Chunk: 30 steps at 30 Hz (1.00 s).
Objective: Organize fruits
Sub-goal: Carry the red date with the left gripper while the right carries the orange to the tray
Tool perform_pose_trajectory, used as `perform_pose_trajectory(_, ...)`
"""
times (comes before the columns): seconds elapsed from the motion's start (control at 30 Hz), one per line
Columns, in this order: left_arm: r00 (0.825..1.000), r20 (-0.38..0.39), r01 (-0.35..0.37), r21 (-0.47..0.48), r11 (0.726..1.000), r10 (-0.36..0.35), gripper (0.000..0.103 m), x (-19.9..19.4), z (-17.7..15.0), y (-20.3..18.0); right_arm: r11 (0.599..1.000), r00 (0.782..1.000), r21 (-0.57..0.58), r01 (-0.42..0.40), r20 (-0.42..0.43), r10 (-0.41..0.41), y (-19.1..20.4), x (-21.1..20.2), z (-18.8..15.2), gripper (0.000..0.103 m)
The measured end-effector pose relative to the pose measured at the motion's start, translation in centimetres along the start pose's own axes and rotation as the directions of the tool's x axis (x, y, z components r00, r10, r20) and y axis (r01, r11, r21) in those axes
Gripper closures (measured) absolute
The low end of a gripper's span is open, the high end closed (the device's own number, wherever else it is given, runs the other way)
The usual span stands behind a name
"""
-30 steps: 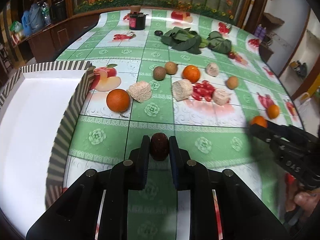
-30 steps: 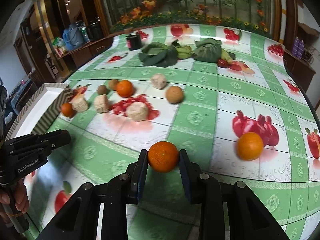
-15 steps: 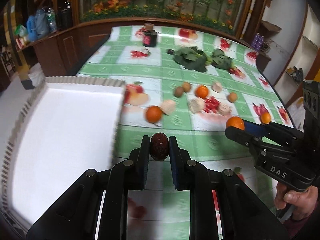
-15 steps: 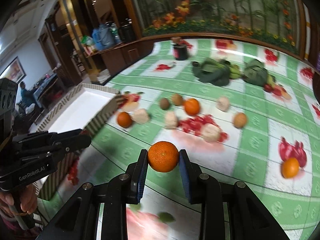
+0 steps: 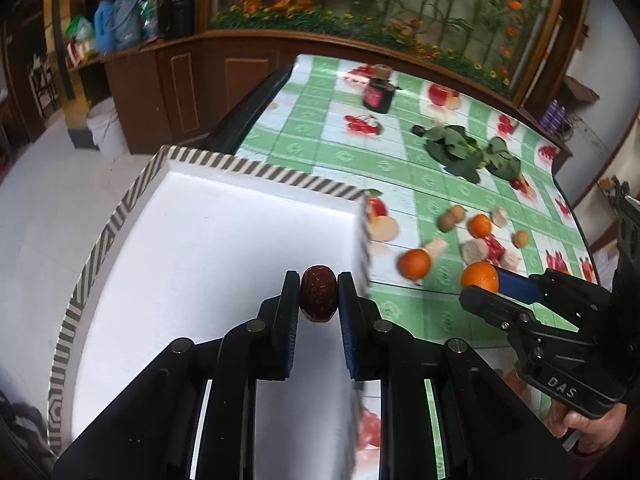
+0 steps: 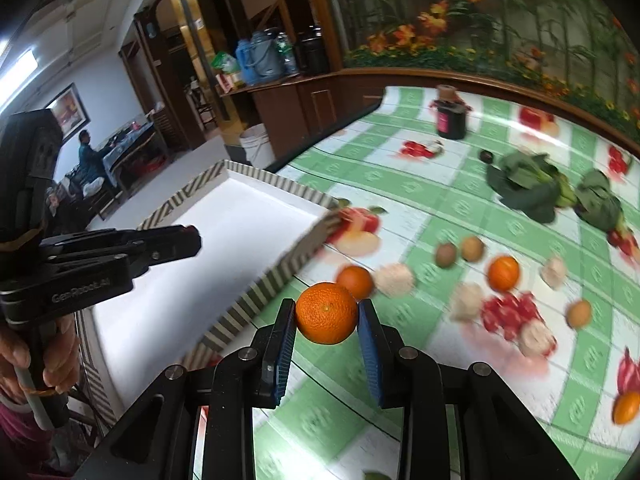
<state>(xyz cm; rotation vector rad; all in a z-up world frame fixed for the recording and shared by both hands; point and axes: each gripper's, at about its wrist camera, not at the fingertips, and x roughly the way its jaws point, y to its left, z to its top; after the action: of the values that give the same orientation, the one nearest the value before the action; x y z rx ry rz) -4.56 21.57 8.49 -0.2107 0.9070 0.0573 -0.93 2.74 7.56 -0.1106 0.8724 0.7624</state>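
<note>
Left wrist view, left tool [image 5: 319, 296] gripping date [image 5: 318, 293], right tool [image 6: 326, 316] marked "DAS" gripping orange [image 6: 326, 313]

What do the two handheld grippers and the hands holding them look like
Both grippers are matte black, angular frames with silver pivot bolts and blue ribbed pads lining the fingers. The left gripper reads "GenRobot.AI" in grey on its side; the right gripper reads "DAS". A bare left hand with a magenta cuff grips a handle; no cables show.
</note>
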Motion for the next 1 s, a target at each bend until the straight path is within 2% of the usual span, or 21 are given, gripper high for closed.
perform_pose_trajectory(0.4, 0.994, -0.078, -0.088, -0.077, 0.993, 0.082, 0.085, 4.2, 1.1, 3.9, 0.994, 0.997, -0.079, -0.070, -0.043, 0.067, 3.8, 5.7, 4.0, 0.073)
perform_pose_trajectory(0.77, 0.983, -0.143, -0.131, -0.127, 0.983, 0.112, 0.085, 7.2, 1.1, 5.2, 0.992, 0.990, -0.103, -0.072, -0.130, 0.058, 4.1, 11.3, 5.8, 0.073)
perform_pose_trajectory(1.0, 0.985, -0.130, -0.133, -0.153, 0.979, 0.113, 0.084, 7.3, 1.5, 5.7, 0.987, 0.986, -0.148, -0.061, -0.160, 0.037, 4.8, 13.1, 5.8, 0.073)
